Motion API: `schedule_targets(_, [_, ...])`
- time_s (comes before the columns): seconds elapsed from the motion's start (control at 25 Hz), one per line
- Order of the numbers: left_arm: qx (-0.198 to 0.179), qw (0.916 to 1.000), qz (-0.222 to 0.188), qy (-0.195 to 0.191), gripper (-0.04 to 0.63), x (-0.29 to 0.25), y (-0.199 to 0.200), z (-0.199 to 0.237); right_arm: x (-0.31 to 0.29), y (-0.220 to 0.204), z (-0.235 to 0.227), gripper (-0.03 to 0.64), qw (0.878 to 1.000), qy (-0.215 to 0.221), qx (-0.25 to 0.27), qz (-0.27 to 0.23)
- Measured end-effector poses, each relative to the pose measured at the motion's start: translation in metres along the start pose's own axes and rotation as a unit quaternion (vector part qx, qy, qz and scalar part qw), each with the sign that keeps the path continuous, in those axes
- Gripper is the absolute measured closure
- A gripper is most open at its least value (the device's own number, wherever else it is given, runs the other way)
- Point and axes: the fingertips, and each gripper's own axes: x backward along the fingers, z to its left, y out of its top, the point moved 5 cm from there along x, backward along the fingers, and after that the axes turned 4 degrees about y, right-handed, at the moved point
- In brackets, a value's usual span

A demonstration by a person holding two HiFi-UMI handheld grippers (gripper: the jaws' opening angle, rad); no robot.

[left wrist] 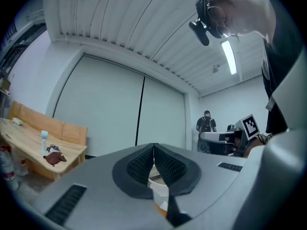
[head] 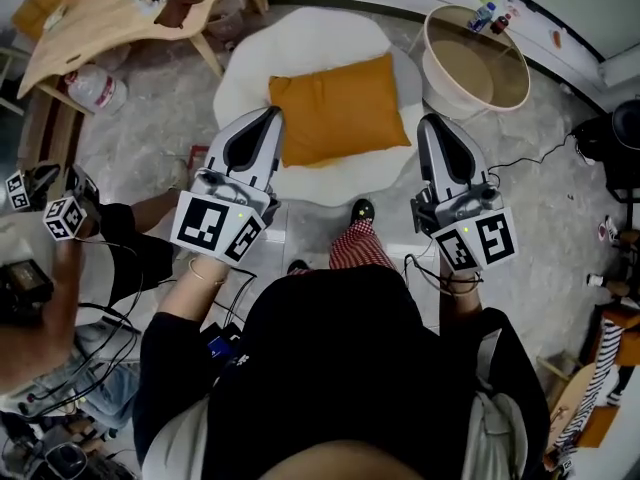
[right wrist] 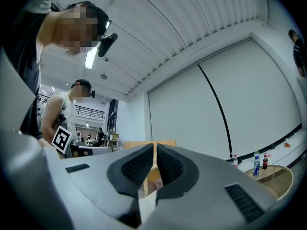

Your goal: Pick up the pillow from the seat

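The orange pillow (head: 340, 108) lies flat on a white fluffy seat (head: 310, 33) in the head view. My left gripper (head: 274, 114) is shut, with its tip at the pillow's left edge, and I cannot tell whether it touches. My right gripper (head: 431, 120) is shut too, a short way off the pillow's right edge, over the seat's rim. Neither holds anything. In the left gripper view the jaws (left wrist: 154, 147) meet with nothing between them, and a sliver of orange shows below them. The right gripper view shows its jaws (right wrist: 155, 147) closed and empty.
A wooden table (head: 120, 18) with small items stands at the upper left, and a water bottle (head: 95, 90) lies on the floor beside it. A round tub-shaped side table (head: 478, 63) stands right of the seat. Another person (head: 60, 268) crouches at the left with cables.
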Motion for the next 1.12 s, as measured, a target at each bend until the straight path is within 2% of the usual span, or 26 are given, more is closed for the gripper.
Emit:
schedule_targets(0.24, [-0.028, 0.9996, 0.003, -0.002, 0.586, -0.054, 0.008, -0.01, -0.013, 0.007, -0.053, 0.594, 1.0, 0.018, -0.002, -0.004])
schedule_targets(0.4, [-0.002, 1.0, -0.007, 0.002, 0.586, -0.091, 0.01, -0.015, -0.02, 0.01, -0.091, 0.594, 0.999, 0.032, -0.006, -0.005])
schedule_targets(0.64, [-0.017, 0.9997, -0.005, 0.015, 0.586, -0.139, 0.005, -0.03, -0.029, 0.007, -0.141, 0.594, 0.999, 0.053, -0.006, 0.003])
schedule_targets(0.88, [-0.023, 0.9992, 0.008, 0.032, 0.586, -0.16, -0.006, -0.032, -0.039, -0.008, -0.176, 0.594, 0.997, 0.07, -0.022, 0.01])
schedule_targets(1.12, [-0.019, 0.9972, 0.027, 0.067, 0.586, -0.158, -0.015, -0.008, -0.063, -0.03, -0.185, 0.594, 0.997, 0.069, -0.028, 0.028])
